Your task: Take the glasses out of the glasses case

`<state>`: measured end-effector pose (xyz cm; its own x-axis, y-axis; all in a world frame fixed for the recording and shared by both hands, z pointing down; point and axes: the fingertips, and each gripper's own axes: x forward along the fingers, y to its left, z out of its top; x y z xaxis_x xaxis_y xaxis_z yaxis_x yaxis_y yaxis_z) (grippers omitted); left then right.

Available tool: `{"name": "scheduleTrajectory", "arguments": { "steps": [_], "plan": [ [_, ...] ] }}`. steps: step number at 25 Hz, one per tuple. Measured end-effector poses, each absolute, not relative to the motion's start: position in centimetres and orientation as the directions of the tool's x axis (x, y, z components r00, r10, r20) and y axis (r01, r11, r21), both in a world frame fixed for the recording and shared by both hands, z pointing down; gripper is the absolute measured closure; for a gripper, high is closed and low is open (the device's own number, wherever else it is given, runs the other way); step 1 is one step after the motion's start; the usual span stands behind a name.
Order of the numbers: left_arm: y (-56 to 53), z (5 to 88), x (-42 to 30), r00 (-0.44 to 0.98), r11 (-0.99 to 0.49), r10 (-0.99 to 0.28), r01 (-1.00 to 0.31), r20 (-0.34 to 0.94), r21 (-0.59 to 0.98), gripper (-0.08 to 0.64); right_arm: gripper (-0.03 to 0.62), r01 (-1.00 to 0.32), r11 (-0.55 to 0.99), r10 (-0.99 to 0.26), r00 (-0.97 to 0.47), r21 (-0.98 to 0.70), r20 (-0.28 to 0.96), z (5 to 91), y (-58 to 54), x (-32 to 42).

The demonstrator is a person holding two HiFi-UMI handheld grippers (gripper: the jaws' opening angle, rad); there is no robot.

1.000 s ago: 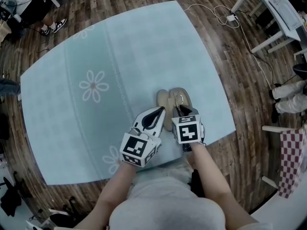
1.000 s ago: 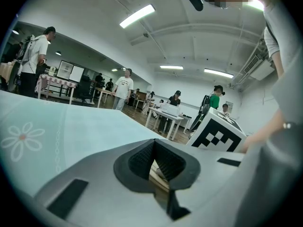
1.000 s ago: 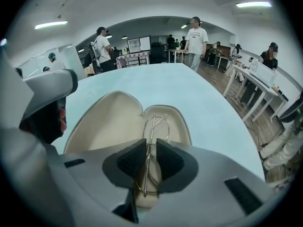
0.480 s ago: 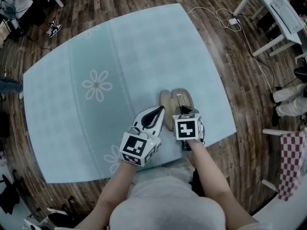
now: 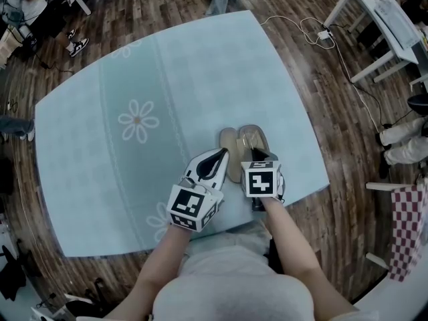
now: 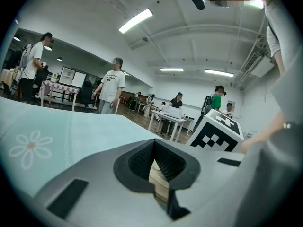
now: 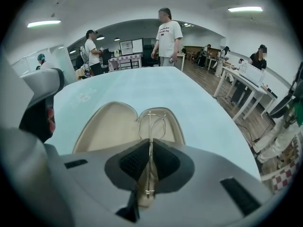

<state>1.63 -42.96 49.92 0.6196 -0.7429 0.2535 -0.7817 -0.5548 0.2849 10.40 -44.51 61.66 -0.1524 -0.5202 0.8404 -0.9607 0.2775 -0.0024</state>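
At the near right edge of the table (image 5: 200, 65), the glasses case (image 5: 231, 154) lies open. The right gripper (image 7: 150, 144), its jaws just closing, pinches the glasses (image 7: 150, 126), which are not yet lifted out. The left gripper (image 6: 154, 149) clamps the case edge.

My table (image 5: 221, 65) is pale blue with a daisy (image 5: 138, 120) print; a white cable (image 5: 314, 24) trails across the wooden floor (image 5: 348, 199) beyond.

Light-blue desk (image 5: 234, 65) with a daisy print (image 5: 138, 120) over a wood floor (image 5: 167, 5), open beige glasses case (image 5: 230, 143) near its front edge, left gripper (image 5: 216, 160) at the case's left half, right gripper (image 5: 258, 155) above the right half, jaws just closed further around thin wire glasses (image 5: 250, 138)
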Motion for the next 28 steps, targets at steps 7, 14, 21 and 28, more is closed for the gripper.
{"name": "scheduleTrajectory", "arguments": {
  "steps": [7,14,21,28],
  "plan": [
    [-42.3,49.4,1.6,0.625,-0.566,-0.743,-0.777,0.237,0.275,0.552,0.564,-0.965,0.26,-0.557,-0.165,-0.017,0.814,60.1,-44.4,10.3],
    [-41.6,48.6,1.5,0.63,-0.577,-0.745,-0.774,0.22,0.262,0.552,0.564,-0.966,0.257,-0.587,-0.181,-0.03,0.789,58.9,-43.9,10.2],
    [-41.2,47.6,1.1,0.631,-0.584,-0.751,-0.773,0.196,0.249,0.552,0.564,-0.964,0.266,-0.63,-0.194,-0.026,0.752,57.1,-43.7,9.8],
    [-40.1,46.6,0.9,0.636,-0.595,-0.753,-0.768,0.17,0.237,0.552,0.564,-0.965,0.26,-0.685,-0.194,-0.013,0.702,55.1,-42.9,9.7]
  ]
}}
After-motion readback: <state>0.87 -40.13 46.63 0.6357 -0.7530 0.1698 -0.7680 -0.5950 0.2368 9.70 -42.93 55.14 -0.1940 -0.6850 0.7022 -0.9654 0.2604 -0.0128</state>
